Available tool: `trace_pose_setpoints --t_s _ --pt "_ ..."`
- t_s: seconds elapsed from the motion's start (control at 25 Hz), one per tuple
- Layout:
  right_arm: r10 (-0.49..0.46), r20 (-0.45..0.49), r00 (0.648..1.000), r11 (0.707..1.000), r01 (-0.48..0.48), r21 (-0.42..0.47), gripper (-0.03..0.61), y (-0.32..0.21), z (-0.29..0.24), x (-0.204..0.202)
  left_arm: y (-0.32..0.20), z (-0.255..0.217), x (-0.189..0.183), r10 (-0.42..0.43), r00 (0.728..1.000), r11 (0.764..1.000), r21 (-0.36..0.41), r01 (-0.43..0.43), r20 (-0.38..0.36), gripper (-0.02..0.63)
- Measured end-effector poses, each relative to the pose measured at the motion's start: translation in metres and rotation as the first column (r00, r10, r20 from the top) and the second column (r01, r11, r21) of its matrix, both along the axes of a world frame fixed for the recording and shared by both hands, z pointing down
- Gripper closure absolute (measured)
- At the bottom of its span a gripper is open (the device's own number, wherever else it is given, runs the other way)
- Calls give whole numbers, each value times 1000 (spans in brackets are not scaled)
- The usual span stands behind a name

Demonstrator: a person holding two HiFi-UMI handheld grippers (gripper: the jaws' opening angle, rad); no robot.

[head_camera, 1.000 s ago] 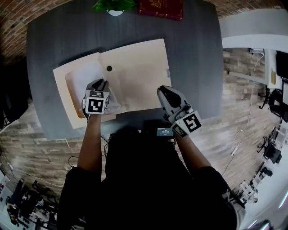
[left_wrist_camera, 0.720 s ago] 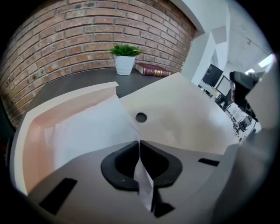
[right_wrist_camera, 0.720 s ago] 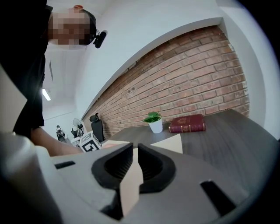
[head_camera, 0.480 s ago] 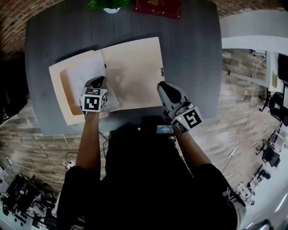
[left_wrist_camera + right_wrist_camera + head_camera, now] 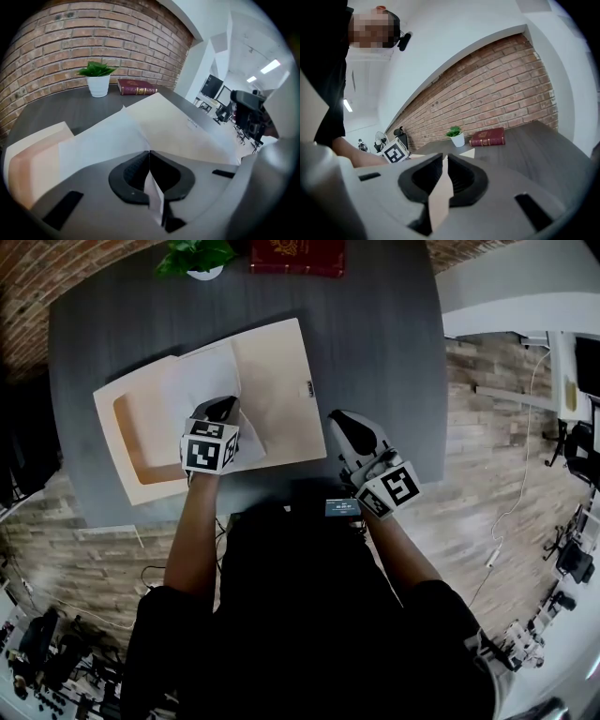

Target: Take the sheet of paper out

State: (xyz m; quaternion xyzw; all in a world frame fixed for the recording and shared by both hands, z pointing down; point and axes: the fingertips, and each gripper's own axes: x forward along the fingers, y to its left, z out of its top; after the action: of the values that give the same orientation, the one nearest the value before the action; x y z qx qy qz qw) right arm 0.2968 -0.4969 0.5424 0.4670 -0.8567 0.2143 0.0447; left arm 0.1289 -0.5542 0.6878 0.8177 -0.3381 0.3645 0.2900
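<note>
At the left, the open folder [image 5: 131, 442] lies on the desk [image 5: 384, 343] with part of its left half bared. The sheet of paper [image 5: 202, 381] rests mostly on that half, reaching away and leftward from the left gripper [image 5: 222, 411], which is pinched tight on the sheet's near right corner — the nearer hand by far. The sheet's long axis runs away from the person, so the way out looks rightward. Further right, the right gripper [image 5: 342, 426] is clamped on the folder's near edge. A second ago the left gripper's jaws stood apart and the sheet lay flat — now its corner is raised across the fold.
</note>
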Motion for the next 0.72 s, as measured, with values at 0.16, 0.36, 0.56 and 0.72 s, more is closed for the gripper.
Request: trace_pose_setpoints --t_s 0.16,0.36,0.56,0.72 --pt "11 12 1000 1000 -11 20 541 5 -7 22 1 -22 38 38 999 999 34 -37 -32 614" --pt "-2 28 1000 999 0 48 541 16 -19 44 8 -57 75 66 996 994 91 -59 -65 614" --pt "-40 52 998 996 36 82 541 24 -32 61 11 -103 94 40 995 983 184 -23 -90 615" --pt "-94 75 993 989 85 123 541 30 -47 65 17 -149 92 -11 990 964 263 48 -138 615"
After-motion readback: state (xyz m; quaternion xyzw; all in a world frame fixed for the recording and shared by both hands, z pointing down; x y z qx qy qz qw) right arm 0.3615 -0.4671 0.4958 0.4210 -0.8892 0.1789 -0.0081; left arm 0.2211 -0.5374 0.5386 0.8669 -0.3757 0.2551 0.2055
